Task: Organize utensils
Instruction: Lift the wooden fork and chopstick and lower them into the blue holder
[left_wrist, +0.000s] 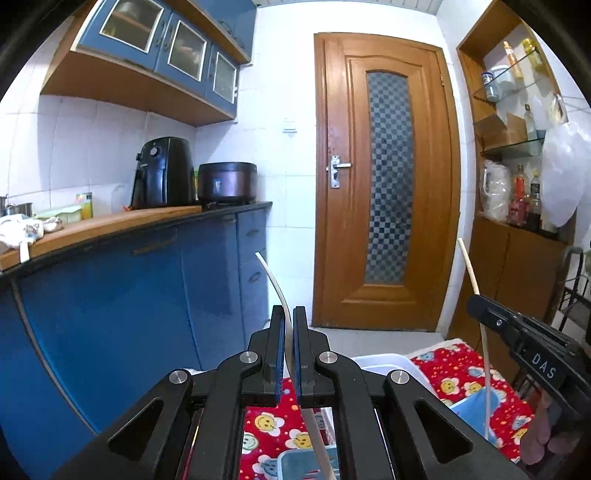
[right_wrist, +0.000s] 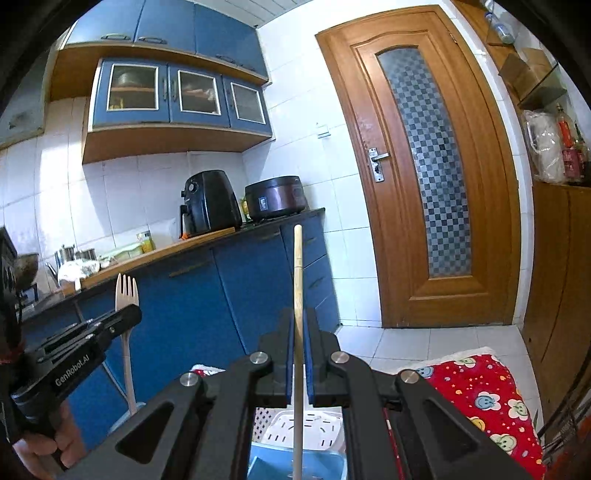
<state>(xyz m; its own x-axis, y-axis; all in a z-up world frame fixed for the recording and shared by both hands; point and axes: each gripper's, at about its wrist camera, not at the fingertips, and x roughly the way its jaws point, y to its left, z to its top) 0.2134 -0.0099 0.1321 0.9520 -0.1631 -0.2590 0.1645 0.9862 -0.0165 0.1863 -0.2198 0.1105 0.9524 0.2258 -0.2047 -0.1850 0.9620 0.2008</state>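
My left gripper is shut on a pale wooden fork, held upright and seen edge-on; its tines show in the right wrist view above the left gripper. My right gripper is shut on a wooden chopstick, also upright; it shows at the right of the left wrist view, held in the right gripper. Both are lifted above a red patterned cloth. A white slotted basket and a blue tray lie below.
Blue kitchen cabinets with a counter holding an air fryer and a cooker pot stand left. A wooden door is ahead. A wooden shelf unit with bottles stands right.
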